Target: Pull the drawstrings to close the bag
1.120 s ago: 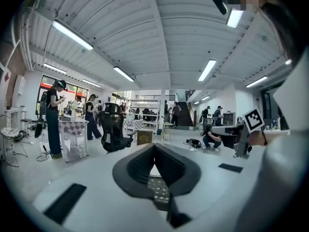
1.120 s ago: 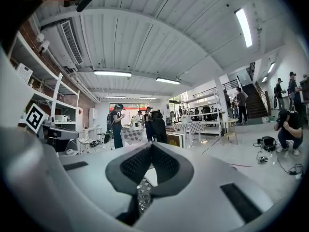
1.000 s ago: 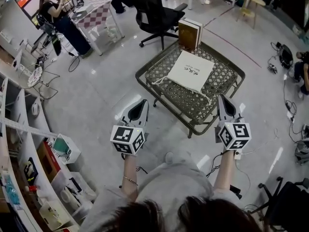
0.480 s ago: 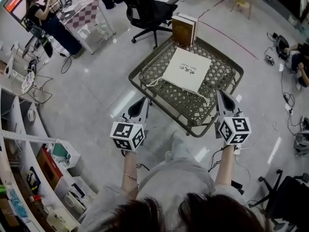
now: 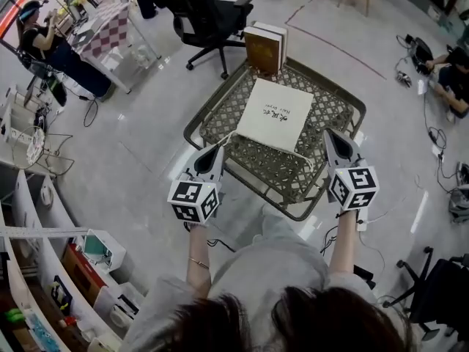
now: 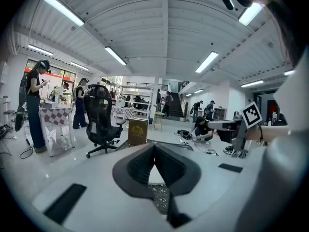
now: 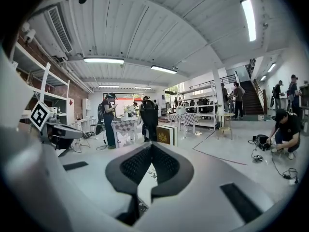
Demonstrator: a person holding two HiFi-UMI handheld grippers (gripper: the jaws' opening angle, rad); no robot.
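Facing white bag (image 5: 275, 114) on mesh table (image 5: 258, 157), left gripper (image 5: 218, 148) and right gripper (image 5: 327, 133) pressed together, books (image 5: 264, 48), chair (image 5: 207, 15) beyond.

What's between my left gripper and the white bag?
In the head view, only the lattice table and a drawstring trailing from the bag.

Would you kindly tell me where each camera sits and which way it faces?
Head view: on the head, steeply down at the bag on the table; hair, forearms, left gripper, right gripper show.
Left gripper view: on that gripper, along its shut jaws toward the box; right gripper shows.
Right gripper view: likewise, toward the box; left gripper shows.
Shared: both gripper views see the box.
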